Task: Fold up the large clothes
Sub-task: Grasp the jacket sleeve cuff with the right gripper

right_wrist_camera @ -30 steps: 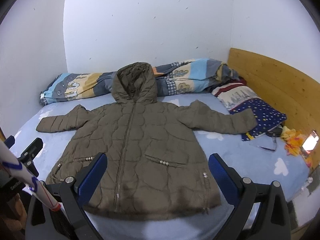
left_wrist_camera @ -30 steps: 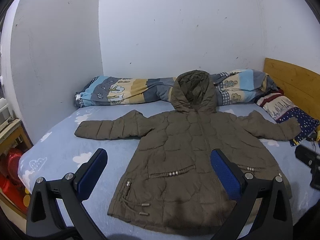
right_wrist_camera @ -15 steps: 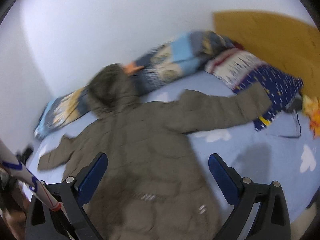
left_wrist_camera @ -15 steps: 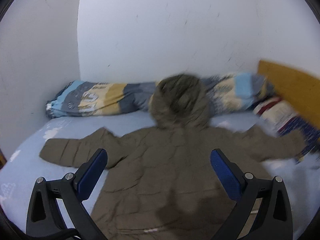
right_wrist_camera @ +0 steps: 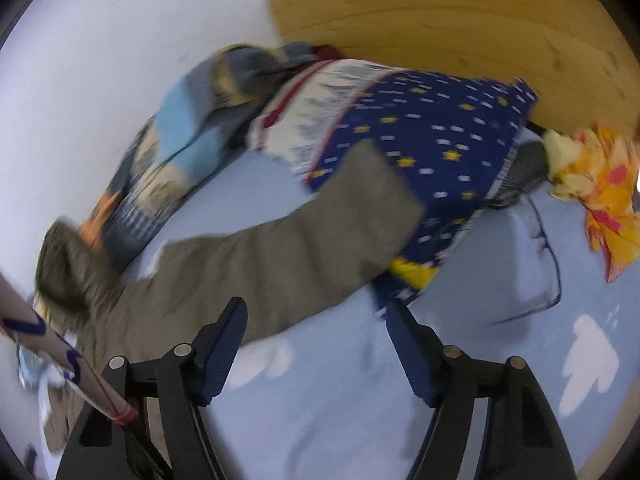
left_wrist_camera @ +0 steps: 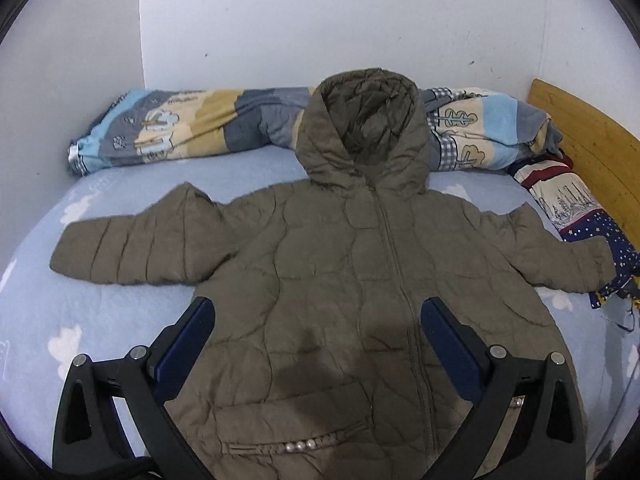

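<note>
An olive quilted hooded coat (left_wrist_camera: 340, 272) lies flat, front up and zipped, on the light blue bed (left_wrist_camera: 100, 320), both sleeves spread out. My left gripper (left_wrist_camera: 316, 320) is open and empty, hovering over the coat's lower body. My right gripper (right_wrist_camera: 316, 320) is open and empty, just in front of the coat's right sleeve (right_wrist_camera: 288, 248), whose cuff rests on a navy star-patterned pillow (right_wrist_camera: 432, 132). The right wrist view is blurred.
A rolled patterned quilt (left_wrist_camera: 192, 128) lies along the wall behind the hood. A wooden headboard (right_wrist_camera: 460, 32) stands at the right. A yellow-orange cloth (right_wrist_camera: 600, 184) and a pair of glasses (right_wrist_camera: 548, 256) lie on the bed (right_wrist_camera: 360, 400) near the pillow.
My left gripper moved closer over the coat's body. My right gripper swung right and down toward the right sleeve and has narrowed a little. The coat has not moved.
</note>
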Demonstrator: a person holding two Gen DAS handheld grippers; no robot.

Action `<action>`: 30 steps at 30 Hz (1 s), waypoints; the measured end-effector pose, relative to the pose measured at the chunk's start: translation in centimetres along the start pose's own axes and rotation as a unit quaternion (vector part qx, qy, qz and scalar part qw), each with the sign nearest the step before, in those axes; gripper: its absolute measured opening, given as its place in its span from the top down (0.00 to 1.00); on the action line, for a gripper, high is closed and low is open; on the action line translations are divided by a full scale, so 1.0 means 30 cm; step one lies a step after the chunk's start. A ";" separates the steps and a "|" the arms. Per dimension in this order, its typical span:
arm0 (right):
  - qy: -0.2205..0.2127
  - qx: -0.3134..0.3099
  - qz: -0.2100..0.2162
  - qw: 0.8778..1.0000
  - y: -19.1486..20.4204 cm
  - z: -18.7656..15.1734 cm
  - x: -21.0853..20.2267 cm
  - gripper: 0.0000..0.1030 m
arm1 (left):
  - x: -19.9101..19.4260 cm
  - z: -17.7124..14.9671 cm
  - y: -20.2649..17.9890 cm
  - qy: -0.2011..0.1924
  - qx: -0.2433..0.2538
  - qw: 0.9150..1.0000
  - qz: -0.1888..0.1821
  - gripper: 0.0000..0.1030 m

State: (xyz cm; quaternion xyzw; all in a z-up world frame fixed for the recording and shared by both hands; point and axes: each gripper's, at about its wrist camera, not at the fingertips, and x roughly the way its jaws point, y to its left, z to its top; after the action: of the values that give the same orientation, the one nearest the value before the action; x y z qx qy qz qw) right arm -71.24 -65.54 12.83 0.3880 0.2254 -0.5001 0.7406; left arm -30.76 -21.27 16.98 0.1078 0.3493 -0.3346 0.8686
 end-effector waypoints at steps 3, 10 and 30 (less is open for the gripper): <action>0.005 0.053 -0.011 0.998 -0.134 0.052 0.074 0.43 | 0.019 -0.001 0.002 0.002 -0.002 1.000 0.008 0.00; -0.004 0.100 0.024 0.995 -0.245 0.128 0.174 0.53 | 0.052 -0.008 -0.005 0.014 -0.007 1.000 -0.001 0.00; -0.029 0.084 0.026 0.996 -0.172 0.184 0.281 0.86 | 0.068 -0.021 -0.016 0.011 0.006 1.000 0.004 0.00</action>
State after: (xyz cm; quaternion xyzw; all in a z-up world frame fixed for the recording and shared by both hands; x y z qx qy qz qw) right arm -72.89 -75.76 8.23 0.4401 0.1510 -0.5085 0.7246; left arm -30.33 -22.38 15.16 0.1187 0.3566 -0.3317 0.8653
